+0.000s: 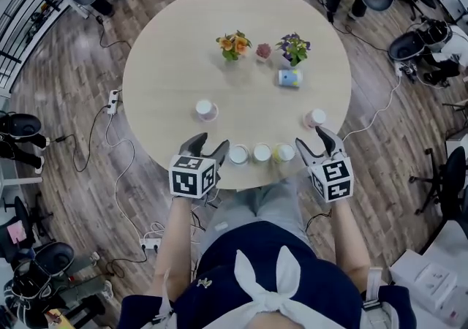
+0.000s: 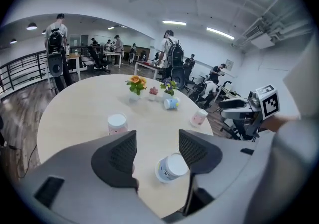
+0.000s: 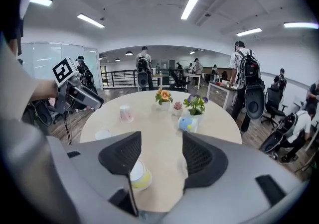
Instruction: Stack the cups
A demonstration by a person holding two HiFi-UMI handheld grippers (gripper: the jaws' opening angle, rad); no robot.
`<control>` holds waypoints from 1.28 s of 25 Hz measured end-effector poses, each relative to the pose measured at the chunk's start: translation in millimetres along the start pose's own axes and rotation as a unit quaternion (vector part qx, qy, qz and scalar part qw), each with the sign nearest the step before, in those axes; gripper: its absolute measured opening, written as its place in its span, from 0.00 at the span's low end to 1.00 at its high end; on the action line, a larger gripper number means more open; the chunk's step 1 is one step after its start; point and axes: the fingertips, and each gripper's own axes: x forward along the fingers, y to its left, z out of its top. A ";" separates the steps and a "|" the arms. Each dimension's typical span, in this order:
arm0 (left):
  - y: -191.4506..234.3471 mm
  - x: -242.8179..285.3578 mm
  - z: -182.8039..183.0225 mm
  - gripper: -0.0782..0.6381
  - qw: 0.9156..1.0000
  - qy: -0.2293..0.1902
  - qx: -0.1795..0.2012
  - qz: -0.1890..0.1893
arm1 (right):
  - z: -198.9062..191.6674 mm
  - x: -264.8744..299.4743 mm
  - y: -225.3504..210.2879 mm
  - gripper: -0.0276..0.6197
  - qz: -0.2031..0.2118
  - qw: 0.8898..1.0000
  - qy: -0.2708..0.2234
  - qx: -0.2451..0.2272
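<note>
Three cups stand in a row at the table's near edge: a pale blue cup (image 1: 238,154), a white cup (image 1: 262,153) and a yellow cup (image 1: 284,152). Two pink cups stand further in, one on the left (image 1: 205,110) and one on the right (image 1: 316,117). My left gripper (image 1: 208,146) hangs open just left of the row, and in the left gripper view the pale blue cup (image 2: 172,167) sits below its spread jaws (image 2: 157,143), untouched. My right gripper (image 1: 314,140) is open just right of the row, with the yellow cup (image 3: 139,175) half hidden behind its left jaw.
A blue cup (image 1: 290,77) lies on its side near three small flower pots (image 1: 234,45) at the far side of the round table (image 1: 168,64). Office chairs, cables and people stand around the table. The person's lap is at the near edge.
</note>
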 end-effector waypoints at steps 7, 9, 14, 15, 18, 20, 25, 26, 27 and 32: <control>20.5 -6.6 33.6 0.47 0.999 -0.034 -0.016 0.021 | 57.4 10.3 -17.2 0.45 0.001 0.995 -0.010 -0.104; 25.4 -5.8 32.9 0.47 0.999 -0.034 -0.025 0.028 | 67.5 17.3 -24.4 0.45 -0.001 0.992 -0.009 -0.127; 38.6 -5.3 29.8 0.47 0.997 -0.033 -0.053 0.046 | 88.0 41.4 -37.3 0.45 0.008 0.985 -0.003 -0.171; 41.0 -5.3 30.4 0.47 0.996 -0.033 -0.058 0.051 | 90.5 47.2 -38.4 0.45 0.012 0.984 0.000 -0.180; 46.2 -5.0 31.2 0.47 0.995 -0.033 -0.070 0.063 | 92.4 66.8 -37.0 0.45 0.036 0.978 0.015 -0.207; 49.0 -4.3 31.5 0.47 0.994 -0.031 -0.075 0.069 | 90.2 81.3 -34.2 0.46 0.052 0.971 0.031 -0.230; 56.9 1.0 37.6 0.47 0.992 -0.030 -0.091 0.086 | 84.3 118.4 -32.2 0.46 0.073 0.947 0.070 -0.304; 57.6 2.2 39.5 0.47 0.991 -0.031 -0.093 0.088 | 82.3 126.0 -32.9 0.46 0.074 0.941 0.080 -0.321; 58.1 3.3 40.6 0.47 0.991 -0.031 -0.095 0.090 | 79.7 133.4 -33.2 0.46 0.076 0.934 0.090 -0.338; 59.4 9.8 39.8 0.47 0.990 -0.022 -0.103 0.098 | 61.1 164.2 -34.7 0.45 0.095 0.903 0.139 -0.395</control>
